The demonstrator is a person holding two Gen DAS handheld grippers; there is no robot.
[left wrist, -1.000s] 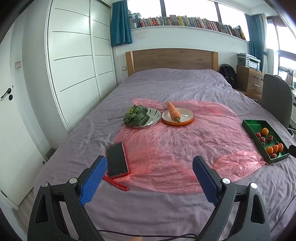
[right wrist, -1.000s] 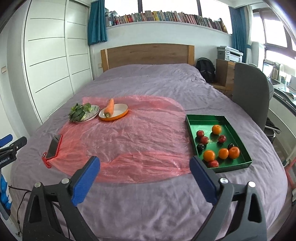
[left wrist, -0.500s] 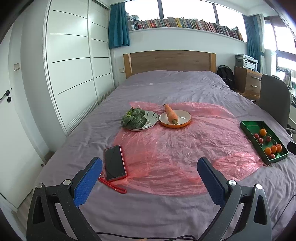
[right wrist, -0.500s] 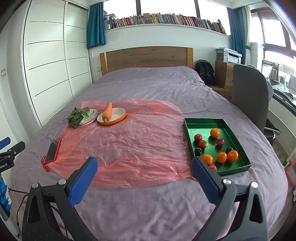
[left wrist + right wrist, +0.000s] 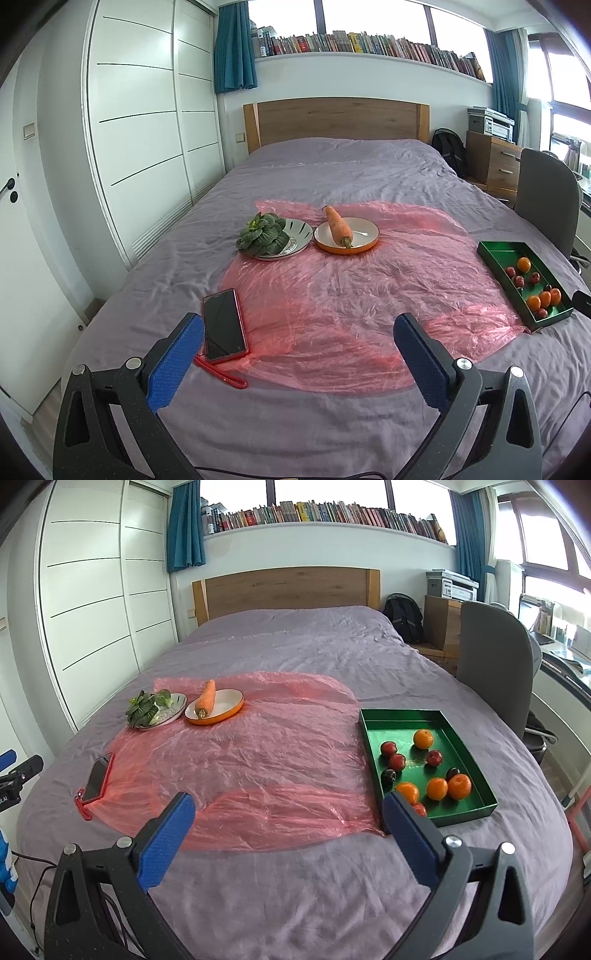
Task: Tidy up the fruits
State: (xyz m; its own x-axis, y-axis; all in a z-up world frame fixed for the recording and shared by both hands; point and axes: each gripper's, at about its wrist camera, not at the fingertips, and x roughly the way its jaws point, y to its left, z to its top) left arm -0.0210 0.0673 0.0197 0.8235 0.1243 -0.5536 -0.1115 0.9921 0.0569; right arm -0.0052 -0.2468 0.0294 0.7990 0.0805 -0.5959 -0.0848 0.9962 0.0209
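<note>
A plastic sheet [image 5: 258,760] lies spread on the bed [image 5: 295,646] ahead of the right tool [image 5: 288,812]. On its far left part sit a plate of greens [image 5: 157,712] and, just right of it, a plate [image 5: 221,710] bearing a carrot [image 5: 205,698]. The tray [image 5: 402,716] holding the fruits [image 5: 424,768] lies right of the sheet, the phone [image 5: 96,778] at its left edge.

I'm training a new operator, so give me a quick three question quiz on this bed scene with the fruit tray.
1. True or false: the carrot lies in the green tray.
2. What lies on the grey plate: A leafy greens, B oranges, C a phone?
3. Fill in: the left gripper and right gripper are both ____.

Key: 1 false, it lies on the orange dish. 2 A. 3 open.
</note>
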